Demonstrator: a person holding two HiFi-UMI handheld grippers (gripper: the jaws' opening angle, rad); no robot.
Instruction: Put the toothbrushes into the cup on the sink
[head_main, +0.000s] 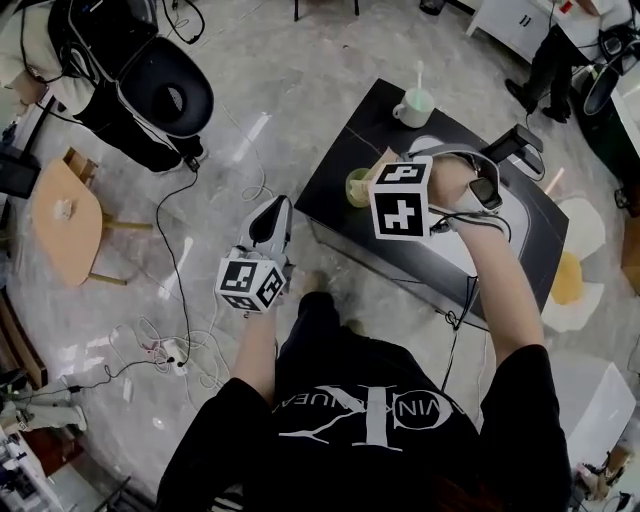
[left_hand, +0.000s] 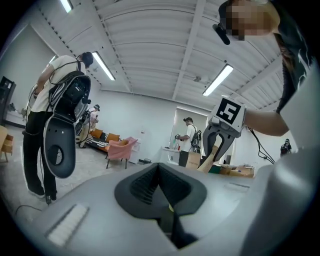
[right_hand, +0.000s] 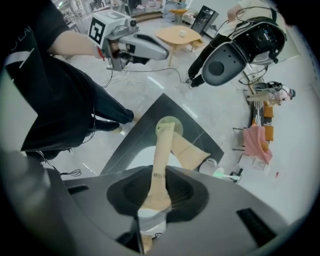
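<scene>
My right gripper points steeply down over the black counter and is shut on a beige toothbrush. The brush's far end reaches the mouth of the green cup, which stands at the counter's left edge. A broader beige piece slants away from the cup. In the head view the marker cube hides most of the right gripper. My left gripper is held level beside the counter, jaws together and nothing in them. The white sink basin lies below the right gripper.
A pale mug with a green toothbrush stands at the counter's far corner. A black fixture sits by the basin. A wooden side table and loose cables are on the floor at left. People stand at the back.
</scene>
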